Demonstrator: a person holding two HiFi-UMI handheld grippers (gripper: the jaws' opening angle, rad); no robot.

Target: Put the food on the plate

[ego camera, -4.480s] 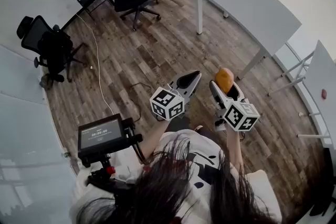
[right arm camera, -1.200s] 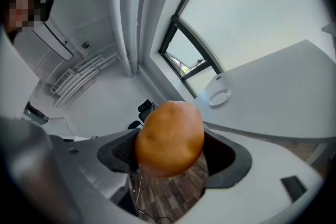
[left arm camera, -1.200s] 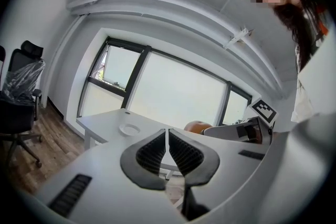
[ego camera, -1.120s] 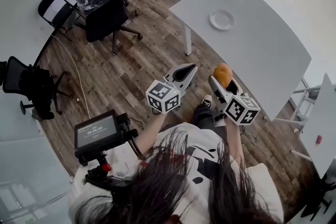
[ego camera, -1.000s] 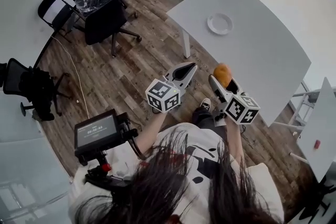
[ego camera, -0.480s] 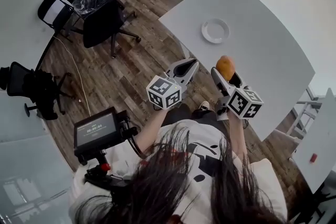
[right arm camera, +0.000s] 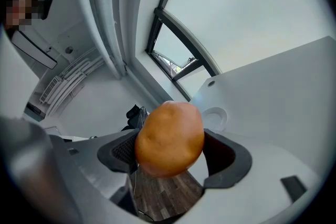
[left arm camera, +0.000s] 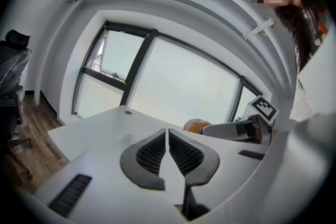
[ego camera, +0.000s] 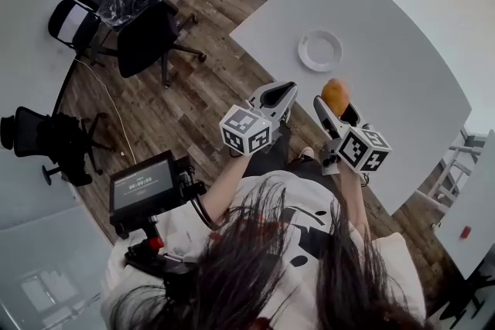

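My right gripper (ego camera: pixel 334 103) is shut on a round orange-brown food item (ego camera: pixel 335 96), which fills the middle of the right gripper view (right arm camera: pixel 169 138) between the two dark pads. A small white plate (ego camera: pixel 320 50) lies on the white table (ego camera: pixel 402 66) ahead of the grippers, also seen small past the food (right arm camera: pixel 213 116). My left gripper (ego camera: pixel 280 98) hangs beside the right one over the table's near edge, jaws together with nothing between them (left arm camera: pixel 167 150). In the left gripper view the food (left arm camera: pixel 197 126) shows at the right.
Black office chairs (ego camera: pixel 147 27) stand on the wooden floor (ego camera: pixel 201 89) at the left, one covered in plastic. A handheld screen on a rig (ego camera: pixel 143 189) sits at the person's left. A second white table (ego camera: pixel 472 189) is at the far right. Large windows lie beyond the table.
The person has walked toward the white table with the food held. The plate and table now lie closer, and both grippers reach over the table's near edge.
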